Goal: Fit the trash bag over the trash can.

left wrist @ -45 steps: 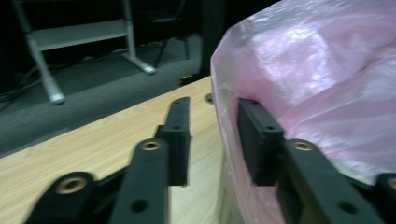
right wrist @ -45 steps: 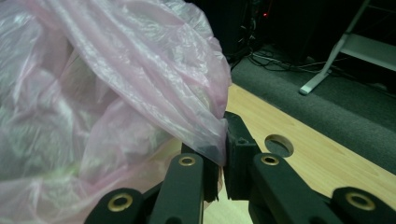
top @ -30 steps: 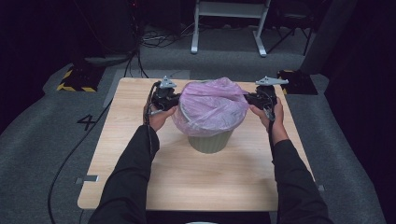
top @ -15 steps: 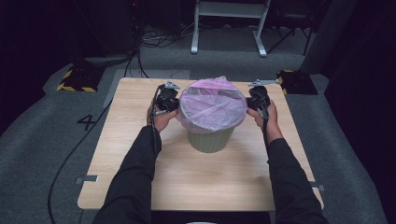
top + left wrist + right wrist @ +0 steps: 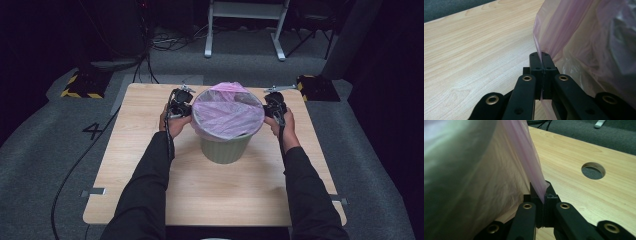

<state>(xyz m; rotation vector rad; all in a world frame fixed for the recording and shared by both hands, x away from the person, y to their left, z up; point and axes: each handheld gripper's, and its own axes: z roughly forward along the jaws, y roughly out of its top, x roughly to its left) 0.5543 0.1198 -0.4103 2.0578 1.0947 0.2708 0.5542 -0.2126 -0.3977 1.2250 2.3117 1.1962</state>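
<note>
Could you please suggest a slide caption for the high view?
Both claws, left and right, stretch a pink bag over a green bin.

Pink bag [image 5: 227,112] stretched over upright green bin [image 5: 224,147] — mid-table.

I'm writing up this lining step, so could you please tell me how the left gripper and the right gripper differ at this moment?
The left gripper stands at the left side of the green bin, the right gripper at its right side. The left gripper's jaws pinch a flat edge of the pink bag, while the right gripper's pinch a taut, bunched fold. A round hole in the table lies beyond the right gripper. Both are shut on the bag at rim height.
</note>
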